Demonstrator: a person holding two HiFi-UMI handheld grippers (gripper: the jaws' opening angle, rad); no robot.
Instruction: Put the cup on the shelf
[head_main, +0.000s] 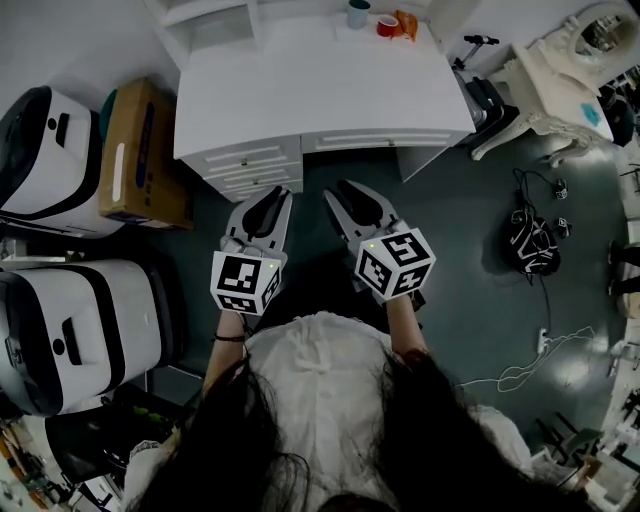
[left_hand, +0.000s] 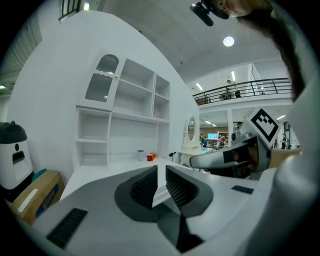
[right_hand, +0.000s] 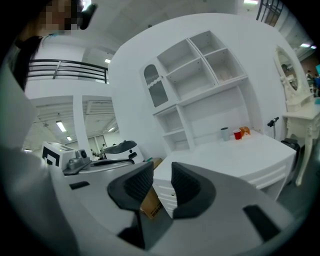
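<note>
White desk ahead, grey cup and red cup at its far edge, shelf behind. I see left gripper and right gripper both closed, empty.

Location type: a large open hall of the lab or workshop kind, fitted with mock home furniture.

Indicators:
- A white desk with a shelf unit and a vanity table stand on a bare dark floor.
- Loose cables lie on that floor.
- White machines stand beside the desk.
- A railed mezzanine and strip lights are overhead.
</note>
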